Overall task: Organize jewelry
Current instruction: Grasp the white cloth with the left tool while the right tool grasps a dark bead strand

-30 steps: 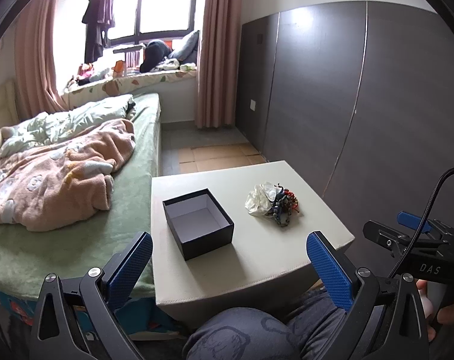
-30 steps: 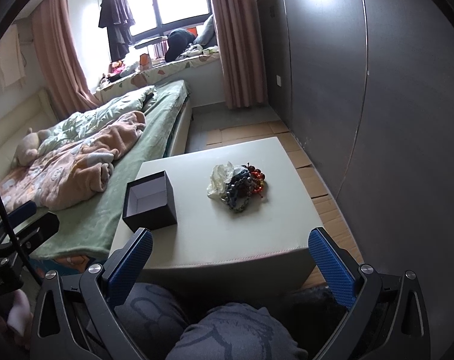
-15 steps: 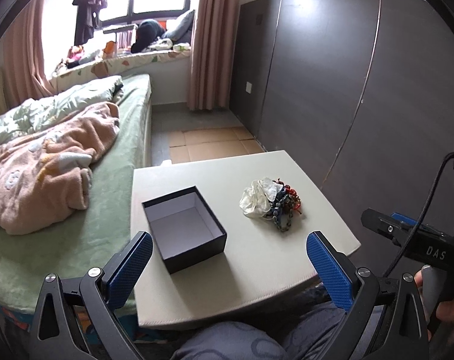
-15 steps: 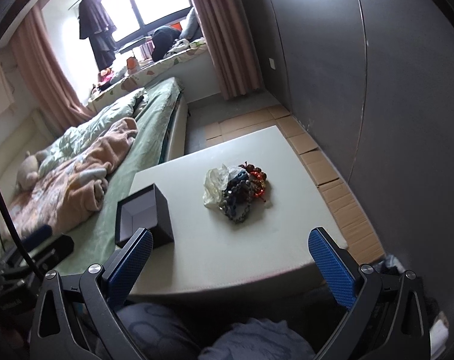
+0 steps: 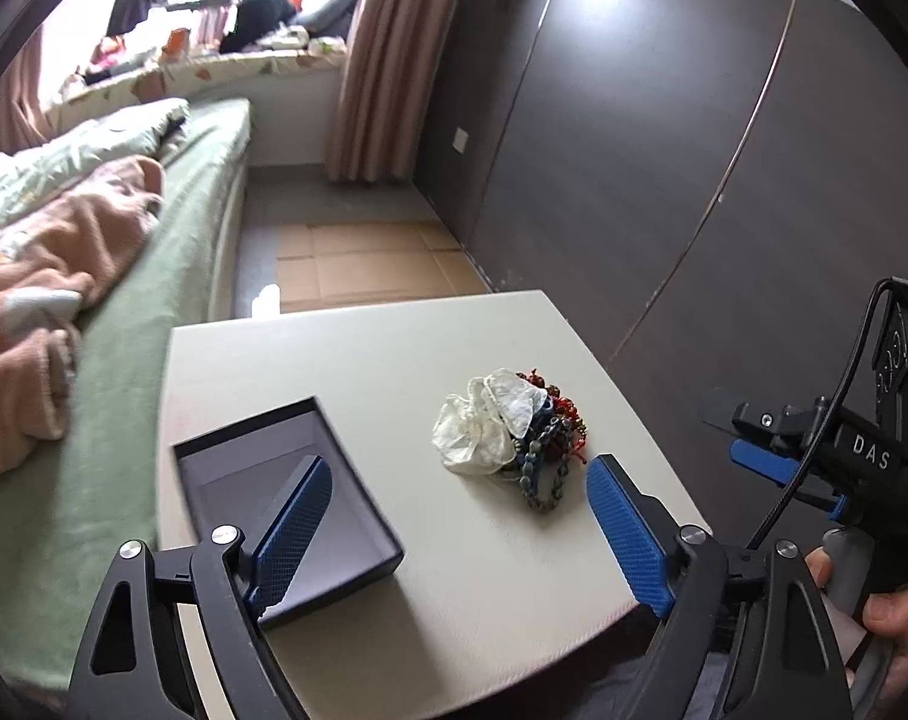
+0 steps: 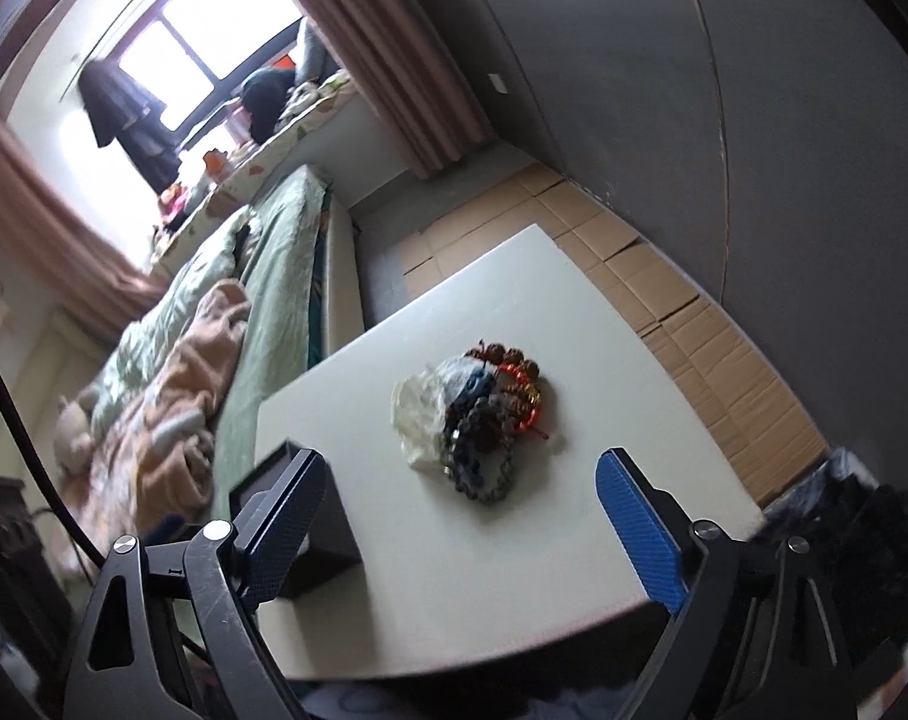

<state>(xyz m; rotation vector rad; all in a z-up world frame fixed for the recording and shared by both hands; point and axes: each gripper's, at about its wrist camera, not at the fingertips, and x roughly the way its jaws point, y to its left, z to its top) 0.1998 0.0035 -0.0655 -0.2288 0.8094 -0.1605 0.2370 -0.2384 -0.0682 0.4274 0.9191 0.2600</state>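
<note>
A heap of beaded bracelets and a white crumpled piece [image 5: 509,433] lies on the cream table [image 5: 393,360]; it also shows in the right wrist view [image 6: 475,418]. An open, empty dark box [image 5: 285,501] sits at the table's left, also in the right wrist view [image 6: 297,516]. My left gripper [image 5: 460,531] is open and empty above the table's near side, with the box under its left finger. My right gripper [image 6: 460,525] is open and empty, just short of the heap; it shows at the right in the left wrist view [image 5: 778,468].
A bed [image 5: 93,300] with a green sheet and pink blanket runs along the table's left side. A dark panelled wall [image 5: 694,150] stands to the right. Cardboard sheets [image 6: 694,324] cover the floor beyond the table. A window and curtains are at the back.
Both grippers have moved forward and down over the table, closer to the box and heap. The right wrist view has tilted.
</note>
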